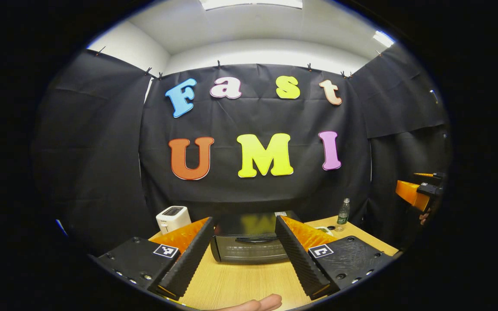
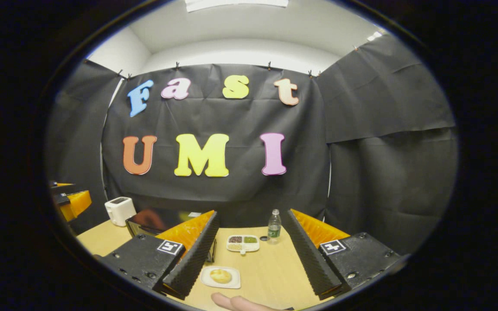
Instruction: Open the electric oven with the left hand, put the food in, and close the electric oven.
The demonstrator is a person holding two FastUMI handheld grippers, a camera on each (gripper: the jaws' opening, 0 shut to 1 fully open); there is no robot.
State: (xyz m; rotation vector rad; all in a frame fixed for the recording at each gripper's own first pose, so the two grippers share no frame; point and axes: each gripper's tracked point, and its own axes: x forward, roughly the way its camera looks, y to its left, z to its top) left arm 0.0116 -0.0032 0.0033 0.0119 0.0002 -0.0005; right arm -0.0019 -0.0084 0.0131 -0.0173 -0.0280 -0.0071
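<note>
A pale wooden worktop [image 1: 240,280] stands in a booth walled with black cloth under a white ceiling. On it sit a black electric oven [image 1: 249,242] with its door closed, a white toaster [image 1: 172,218] to its left, and a water bottle [image 2: 274,226] near the back. The food, a bun on a white plate [image 2: 221,277], lies near the front edge, with a divided snack tray [image 2: 243,243] behind it. The left hand-held gripper [image 1: 242,250] hovers released, level, fingers framing the oven. The right hand-held gripper [image 2: 249,255] hangs released above the plate.
</note>
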